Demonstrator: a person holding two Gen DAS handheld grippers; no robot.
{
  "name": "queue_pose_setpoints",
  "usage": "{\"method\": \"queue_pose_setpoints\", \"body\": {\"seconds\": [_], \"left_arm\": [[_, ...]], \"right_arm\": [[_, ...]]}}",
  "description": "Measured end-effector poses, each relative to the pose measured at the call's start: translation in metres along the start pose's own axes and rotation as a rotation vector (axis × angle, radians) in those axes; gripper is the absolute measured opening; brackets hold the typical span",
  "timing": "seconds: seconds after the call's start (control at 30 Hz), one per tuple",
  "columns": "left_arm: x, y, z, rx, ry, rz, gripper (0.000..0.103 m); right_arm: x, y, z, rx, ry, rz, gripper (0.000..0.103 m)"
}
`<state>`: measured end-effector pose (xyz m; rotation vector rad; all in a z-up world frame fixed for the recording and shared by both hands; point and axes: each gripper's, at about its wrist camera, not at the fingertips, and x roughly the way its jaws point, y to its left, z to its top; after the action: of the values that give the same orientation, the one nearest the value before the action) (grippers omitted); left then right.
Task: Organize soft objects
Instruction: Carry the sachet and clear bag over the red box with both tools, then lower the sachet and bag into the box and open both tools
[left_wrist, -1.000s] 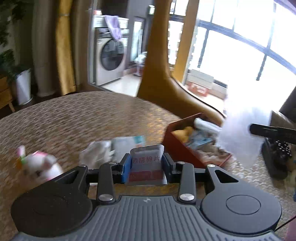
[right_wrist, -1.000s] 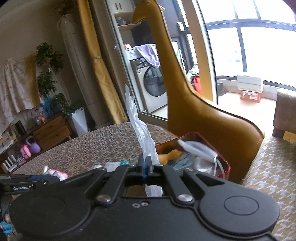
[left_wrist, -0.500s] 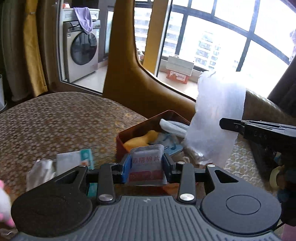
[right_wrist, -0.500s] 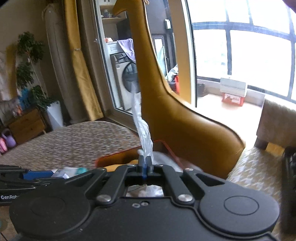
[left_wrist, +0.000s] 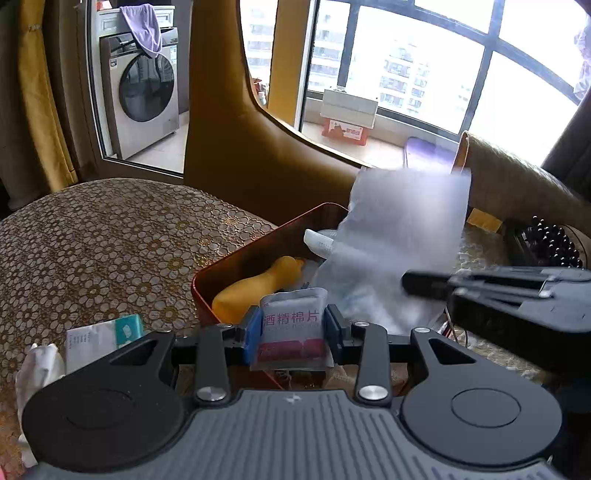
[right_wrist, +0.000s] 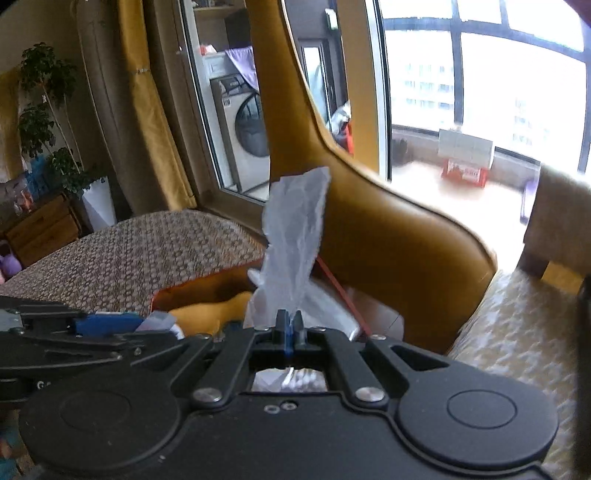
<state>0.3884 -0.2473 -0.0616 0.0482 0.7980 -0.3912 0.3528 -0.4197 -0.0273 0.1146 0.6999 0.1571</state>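
In the left wrist view, a sachet (left_wrist: 291, 325) printed 酒精棉片 is pinched upright between the left gripper (left_wrist: 291, 328) fingers, just short of the near rim of the red box (left_wrist: 236, 258) at the surface's right edge. In the right wrist view, a clear plastic bag (right_wrist: 295, 236) is clamped upright between the pressed-together fingers of the right gripper (right_wrist: 290, 325), directly above the same box; no writing can be read there.

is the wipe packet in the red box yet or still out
Out. The wipe packet is clamped between the left tongs, held at the near edge of the red box, not released.
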Motion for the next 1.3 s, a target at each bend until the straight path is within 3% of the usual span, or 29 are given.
{"method": "queue_pose_setpoints", "body": {"seconds": [0.23,0.43,0.73,0.8,0.9,1.3], "left_arm": [[0.022,-0.004,0.000,0.039,0.036,0.016,0.036],[0.040,-0.005,0.003,0.038,0.079,0.020,0.037],[0.047,-0.006,0.003,0.041,0.096,0.031,0.044],[0.044,-0.003,0.005,0.027,0.092,0.027,0.052],[0.036,0.001,0.006,-0.005,0.074,0.005,0.067],[-0.022,0.012,0.007,-0.036,-0.001,-0.003,0.067]], "right_arm": [[0.014,-0.002,-0.012,0.042,0.090,0.064,0.000],[0.007,0.004,-0.021,0.020,0.123,0.103,0.012],[-0.007,0.013,-0.024,-0.055,0.124,0.076,0.031],[-0.011,0.012,-0.024,-0.047,0.119,0.073,0.039],[-0.016,0.011,-0.025,-0.041,0.113,0.074,0.043],[-0.042,0.017,-0.022,-0.024,0.076,0.080,0.057]]}}
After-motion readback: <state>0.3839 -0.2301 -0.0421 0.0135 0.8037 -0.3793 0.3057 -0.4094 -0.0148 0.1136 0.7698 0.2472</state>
